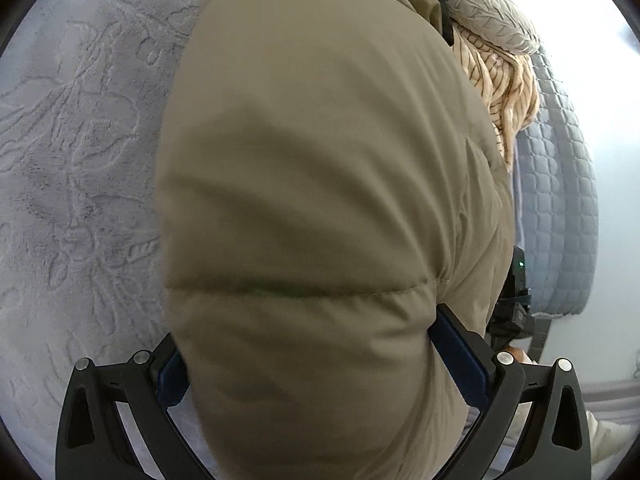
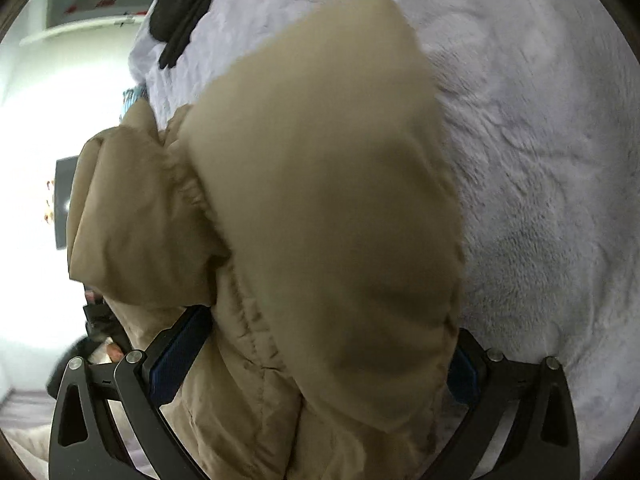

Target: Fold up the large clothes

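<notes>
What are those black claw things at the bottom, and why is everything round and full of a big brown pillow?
Those black claws are grippers, tools with two fingers that a person squeezes by hand. Each carries a small camera with a very wide lens, so the pictures look round and bent. One picture looks along the left gripper, the other along the right gripper.

The "pillow" is a puffy tan jacket. Each gripper has a thick part of it between its blue-padded fingers, so it fills the view. Under it lies a fluffy pale-lilac blanket with a raised pattern. A cream striped cloth lies further back in the left picture, and something black in the right one.
</notes>
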Action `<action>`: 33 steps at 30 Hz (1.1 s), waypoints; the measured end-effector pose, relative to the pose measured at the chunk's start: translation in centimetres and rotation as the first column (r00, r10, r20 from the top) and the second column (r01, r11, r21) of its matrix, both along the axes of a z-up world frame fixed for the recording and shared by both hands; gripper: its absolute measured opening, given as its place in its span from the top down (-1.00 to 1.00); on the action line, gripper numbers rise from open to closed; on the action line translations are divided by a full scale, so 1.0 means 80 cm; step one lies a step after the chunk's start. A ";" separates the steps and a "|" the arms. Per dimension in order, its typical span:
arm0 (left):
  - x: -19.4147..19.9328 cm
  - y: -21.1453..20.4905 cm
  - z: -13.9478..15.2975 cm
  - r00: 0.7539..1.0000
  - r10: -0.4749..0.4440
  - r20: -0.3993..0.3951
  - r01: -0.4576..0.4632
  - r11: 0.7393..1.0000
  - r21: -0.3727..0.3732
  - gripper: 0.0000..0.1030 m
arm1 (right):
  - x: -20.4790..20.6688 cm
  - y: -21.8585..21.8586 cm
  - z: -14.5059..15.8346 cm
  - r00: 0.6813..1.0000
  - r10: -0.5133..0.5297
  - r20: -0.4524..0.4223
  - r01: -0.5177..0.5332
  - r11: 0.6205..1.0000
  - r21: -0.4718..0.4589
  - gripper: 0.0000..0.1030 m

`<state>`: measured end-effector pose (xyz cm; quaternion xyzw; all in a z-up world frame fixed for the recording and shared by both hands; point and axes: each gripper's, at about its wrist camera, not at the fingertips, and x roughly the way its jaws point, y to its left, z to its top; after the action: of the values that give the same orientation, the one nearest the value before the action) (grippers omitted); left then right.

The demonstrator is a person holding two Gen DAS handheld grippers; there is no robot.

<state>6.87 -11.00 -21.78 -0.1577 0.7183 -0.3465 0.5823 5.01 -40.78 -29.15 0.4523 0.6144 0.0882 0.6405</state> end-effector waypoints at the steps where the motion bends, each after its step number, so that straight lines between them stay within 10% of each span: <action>1: -0.003 -0.005 0.003 1.000 -0.008 0.019 0.008 1.000 0.013 -1.00 | 0.000 0.000 0.000 1.000 -0.004 0.000 0.004 1.000 0.001 -1.00; 8: -0.017 -0.029 0.027 0.992 -0.052 0.117 0.040 0.994 0.102 -0.98 | 0.003 0.007 -0.001 0.997 -0.064 -0.032 0.066 0.997 0.033 -0.93; 17: -0.032 -0.040 0.062 0.972 -0.085 0.217 0.056 0.989 0.138 -0.69 | -0.016 0.007 0.022 0.995 -0.098 0.025 0.096 0.994 0.057 0.18; 33: -0.015 0.044 0.142 0.955 -0.017 0.296 0.012 1.000 0.016 -0.52 | 0.046 0.080 0.066 0.987 -0.068 0.148 0.056 0.994 0.089 0.27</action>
<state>5.66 -7.50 -10.39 -0.0948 0.6266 -0.3655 0.6818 8.67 -34.37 -23.85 0.4901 0.5455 0.1282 0.6677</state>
